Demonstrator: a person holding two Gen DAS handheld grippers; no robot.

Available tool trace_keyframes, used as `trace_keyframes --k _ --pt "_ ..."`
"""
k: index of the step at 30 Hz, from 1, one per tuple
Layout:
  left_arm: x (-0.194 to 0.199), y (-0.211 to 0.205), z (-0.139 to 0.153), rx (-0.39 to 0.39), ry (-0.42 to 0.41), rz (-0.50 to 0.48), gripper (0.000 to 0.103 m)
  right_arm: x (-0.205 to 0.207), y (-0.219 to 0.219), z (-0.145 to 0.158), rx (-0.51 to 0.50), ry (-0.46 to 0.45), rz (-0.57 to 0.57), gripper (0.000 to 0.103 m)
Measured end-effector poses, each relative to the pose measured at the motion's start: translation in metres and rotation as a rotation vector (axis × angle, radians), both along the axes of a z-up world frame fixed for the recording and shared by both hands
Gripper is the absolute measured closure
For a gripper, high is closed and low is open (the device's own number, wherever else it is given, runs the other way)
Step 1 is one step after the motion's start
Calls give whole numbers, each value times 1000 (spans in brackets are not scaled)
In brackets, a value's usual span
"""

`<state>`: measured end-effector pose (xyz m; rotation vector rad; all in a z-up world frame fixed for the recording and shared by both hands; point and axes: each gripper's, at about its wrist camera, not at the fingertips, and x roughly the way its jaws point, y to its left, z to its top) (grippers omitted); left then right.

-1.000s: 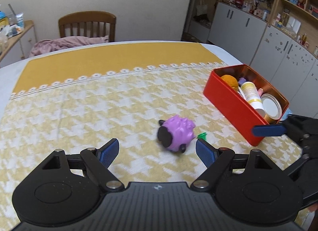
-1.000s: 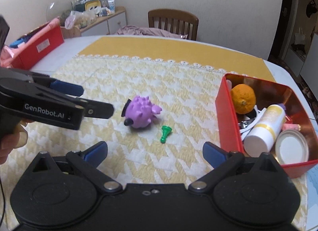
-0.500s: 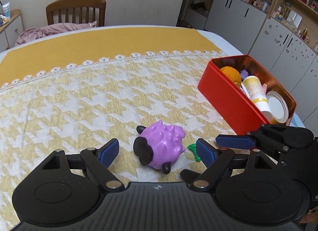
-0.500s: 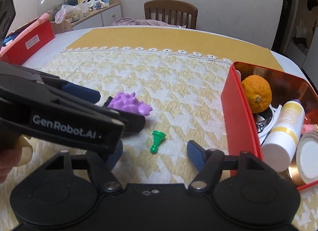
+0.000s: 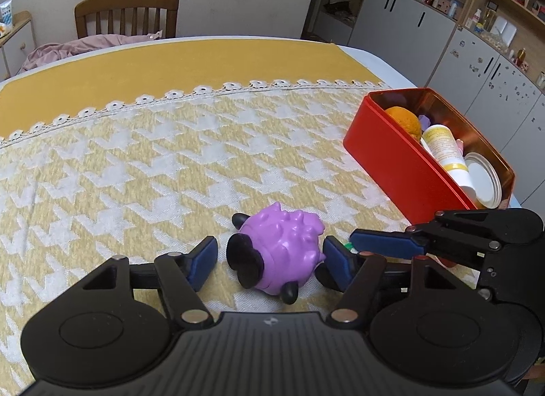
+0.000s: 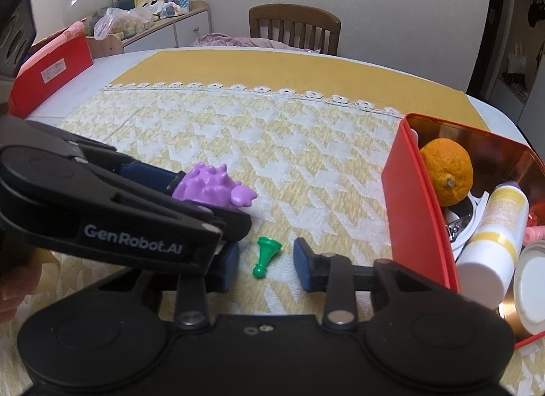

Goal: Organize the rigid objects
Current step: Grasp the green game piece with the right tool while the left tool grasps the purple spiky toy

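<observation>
A purple spiky toy (image 5: 282, 246) with black ears lies on the yellow patterned cloth, between the fingers of my left gripper (image 5: 270, 261). Those jaws are closing, and a small gap still shows at the left pad (image 5: 204, 259). A small green pawn (image 6: 267, 254) lies on its side between the fingers of my right gripper (image 6: 267, 268). Its jaws are closing too, with the pads clear of the pawn on both sides. The red box (image 5: 391, 164) stands to the right and holds an orange (image 6: 446, 171), a white bottle (image 6: 494, 236) and a round lid.
The two grippers sit close side by side; the left one's arm crosses the right wrist view in front of the toy (image 6: 211, 185). A wooden chair (image 5: 126, 11) stands behind the table. Another red box (image 6: 51, 65) is at the far left edge. White cabinets (image 5: 477, 72) line the right wall.
Both grippers came down and forward to the cloth. The left jaws now straddle the purple toy and have narrowed. The right jaws have narrowed a lot around the green pawn.
</observation>
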<state>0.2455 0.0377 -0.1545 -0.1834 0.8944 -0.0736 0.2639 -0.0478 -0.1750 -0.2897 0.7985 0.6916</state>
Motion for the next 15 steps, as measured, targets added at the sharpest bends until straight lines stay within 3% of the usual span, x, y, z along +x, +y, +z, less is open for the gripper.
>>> trace_keyframes --k 7,15 --pt "1 1 1 -27 5 -3 43 -5 4 1 -34 -27 -4 89" --pt "-2 7 4 -19 16 31 43 -8 2 2 -34 -22 -17 90"
